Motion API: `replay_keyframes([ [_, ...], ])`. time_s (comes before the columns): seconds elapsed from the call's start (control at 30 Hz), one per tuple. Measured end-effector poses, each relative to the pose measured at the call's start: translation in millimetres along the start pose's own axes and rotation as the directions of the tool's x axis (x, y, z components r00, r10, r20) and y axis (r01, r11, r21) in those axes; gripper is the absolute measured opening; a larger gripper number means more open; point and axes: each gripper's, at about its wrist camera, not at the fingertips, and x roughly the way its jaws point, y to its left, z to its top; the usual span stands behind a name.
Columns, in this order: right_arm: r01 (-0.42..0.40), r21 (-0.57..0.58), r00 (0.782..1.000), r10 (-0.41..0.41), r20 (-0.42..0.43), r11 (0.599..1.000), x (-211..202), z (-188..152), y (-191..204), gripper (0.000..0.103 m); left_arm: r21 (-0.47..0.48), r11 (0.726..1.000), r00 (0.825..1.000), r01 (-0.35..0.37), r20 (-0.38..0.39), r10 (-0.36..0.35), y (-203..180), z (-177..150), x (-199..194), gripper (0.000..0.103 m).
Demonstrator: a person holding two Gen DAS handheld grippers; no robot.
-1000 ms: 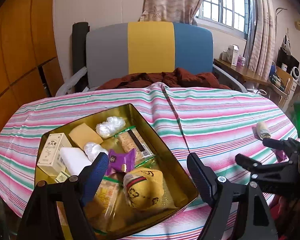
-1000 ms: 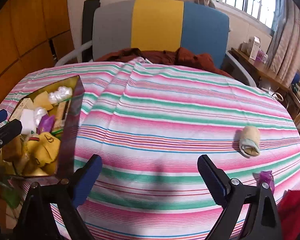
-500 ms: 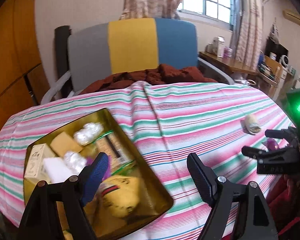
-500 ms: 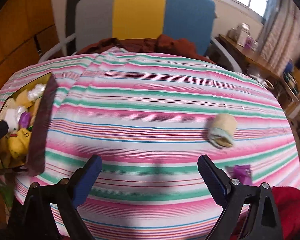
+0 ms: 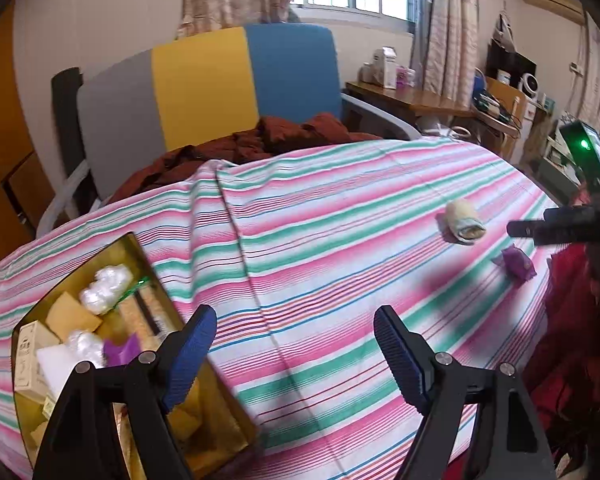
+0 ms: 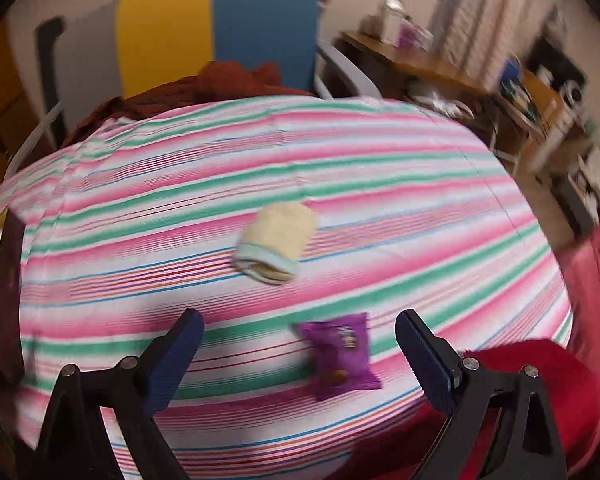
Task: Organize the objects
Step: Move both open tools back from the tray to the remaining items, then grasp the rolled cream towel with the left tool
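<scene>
1. Far left first: the gold tin (image 5: 148,256) sits at the left end of the striped tablecloth (image 5: 320,248), already packed with stuff: white crinkly wrapped bits, a small box, a tan block, a purple wrapper. A second ago the left wrist camera was looking almost straight down into it; now the tin has slid off to the lower-left corner of that view, so the left side has swung away from it towards the middle of the table.

2. The left gripper (image 5: 296,352) is spread wide with nothing between its blue pads. It hangs over bare cloth just right of the tin, so I'd guess its drop-off is done for now.

3. Middle of the table: nothing loose there, only stripes and the fold in the cloth.

4. Right side is where the change matters. The cream rolled cloth (image 6: 274,242) and the purple snack packet (image 6: 338,356) are the only two loose items I can see outside the tin, well apart from it. A second ago the packet was barely peeking in at the right edge of the right wrist view; now it lies close in, between the jaw tips and a bit right of centre.

5. The right gripper (image 6: 300,348) is also wide open and empty. Its view is smeared with motion blur, so it's mid-swing, and I can't tell how high it is above the packet.

6. My read: the packet is the next pick, then the rolled cloth, both going left to the tin.
</scene>
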Motion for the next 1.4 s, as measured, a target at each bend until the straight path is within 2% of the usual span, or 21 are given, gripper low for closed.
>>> replay_keyframes([
  [0.13, -0.044, 0.108, 0.998, 0.049, -0.038, 0.993, 11, 7, -31, 0.097, 0.019, 1.0, 1.0, 0.022, -0.019, -0.021, -12, 3, 10, 0.082],
  [0.3, -0.041, 0.153, 0.996, 0.053, -0.074, 0.987, 25, 15, -47, 0.097, 0.038, 0.997, 0.997, 0.065, -0.045, -0.064, -28, 8, 22, 0.082],
  [0.4, -0.086, 0.213, 0.989, 0.109, -0.102, 0.973, 35, 14, -55, 0.097, 0.038, 0.996, 0.994, 0.083, -0.068, -0.081, -35, 11, 32, 0.082],
  [0.6, -0.161, 0.345, 0.979, 0.194, -0.063, 0.925, 37, 10, -71, 0.097, 0.008, 0.992, 0.984, 0.124, -0.132, -0.122, -46, 17, 58, 0.082],
  [0.73, -0.218, 0.409, 0.971, 0.238, 0.002, 0.886, 32, 5, -84, 0.097, -0.022, 0.984, 0.97, 0.175, -0.166, -0.176, -55, 24, 76, 0.082],
  [0.9, -0.271, 0.452, 0.961, 0.269, 0.07, 0.85, 26, 2, -93, 0.097, 0.012, 0.968, 0.955, 0.249, -0.172, -0.243, -83, 42, 94, 0.081],
  [1.07, -0.291, 0.453, 0.955, 0.283, 0.087, 0.843, 25, 4, -93, 0.097, 0.04, 0.946, 0.932, 0.322, -0.19, -0.309, -114, 62, 114, 0.081],
  [1.27, -0.324, 0.456, 0.945, 0.304, 0.121, 0.829, 20, 2, -97, 0.097, 0.011, 0.91, 0.889, 0.414, -0.22, -0.402, -148, 94, 146, 0.076],
  [1.4, -0.345, 0.46, 0.938, 0.313, 0.147, 0.818, 20, 2, -98, 0.097, 0.01, 0.902, 0.877, 0.432, -0.237, -0.417, -172, 108, 170, 0.076],
])
